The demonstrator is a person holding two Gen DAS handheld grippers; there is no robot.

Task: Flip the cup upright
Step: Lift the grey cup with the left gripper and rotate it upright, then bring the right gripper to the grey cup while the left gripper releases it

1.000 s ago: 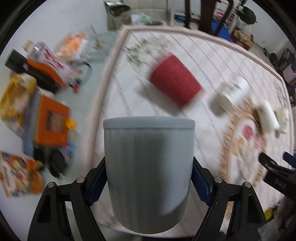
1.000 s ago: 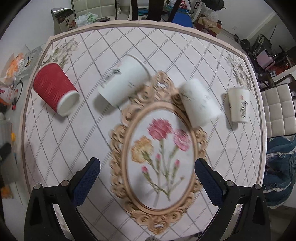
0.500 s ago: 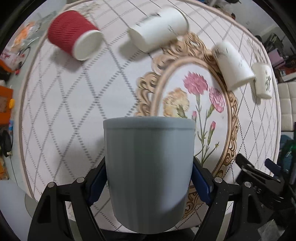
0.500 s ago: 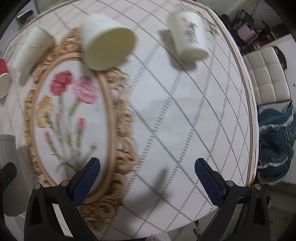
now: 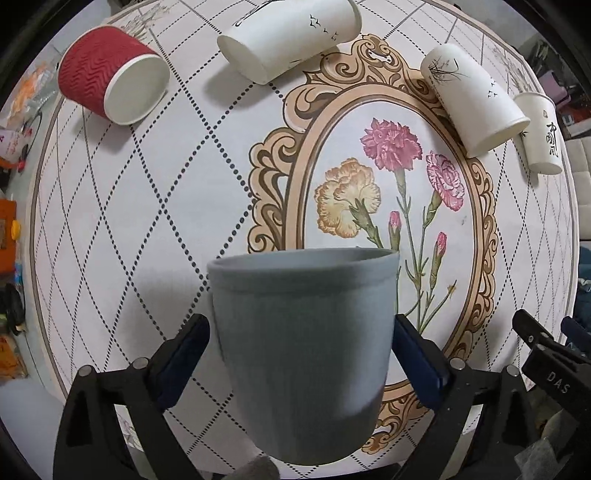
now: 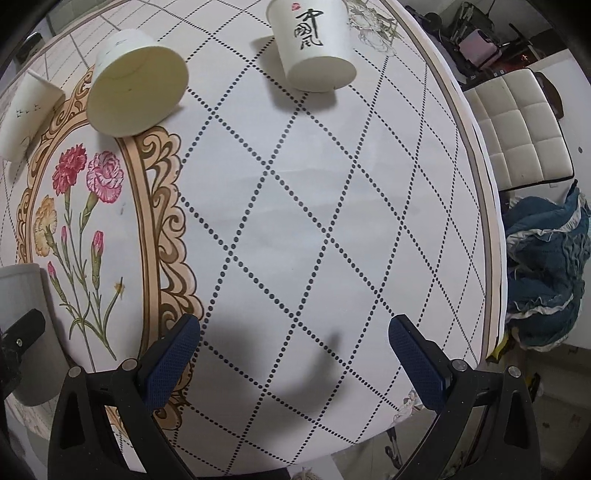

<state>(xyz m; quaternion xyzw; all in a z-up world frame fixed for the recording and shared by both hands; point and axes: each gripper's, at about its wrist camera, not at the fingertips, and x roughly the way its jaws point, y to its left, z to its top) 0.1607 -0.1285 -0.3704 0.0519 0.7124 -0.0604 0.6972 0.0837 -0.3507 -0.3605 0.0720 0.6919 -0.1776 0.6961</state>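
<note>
left tongs [image 5: 301, 354]: closed onto the grey cup [image 5: 303, 343], blue pads pressed against both sides of its wall; bottom centre of the left wrist frame.
grey cup: upright, rim on top, mouth up; held over the near edge of the table [image 5: 122, 206]. Whether its base touches the table I cannot tell. Also seen at the lower left edge of the right wrist frame [image 6: 27, 325].
right tongs [image 6: 294, 360]: spread wide, nothing between the blue pads; bottom centre of the right wrist frame, over bare diamond-patterned cloth. Its black body shows at the lower right of the left wrist frame [image 5: 550, 369].
red cup [image 5: 107, 86]: on its side, upper left of the left wrist frame, open mouth facing lower right.
white bird-print cup [image 5: 288, 35]: on its side, top centre of the left wrist frame, just above the ornate oval frame print.
white grass-print cup [image 5: 474, 98]: on its side, upper right of the left wrist frame, lying over the oval's border; in the right wrist frame its open mouth faces the camera, upper left [image 6: 138, 83].
white calligraphy cup [image 5: 541, 133]: far right of the left wrist frame, just beside the grass-print cup; top centre of the right wrist frame [image 6: 314, 44], looks mouth down, slightly tilted.
flower print [image 5: 391, 184]: carnations in the oval, centre of the table, behind the grey cup.
white chair [image 6: 517, 125]: right of the table, right wrist frame.
blue fabric [image 6: 546, 273]: heap below the chair, right edge.
</note>
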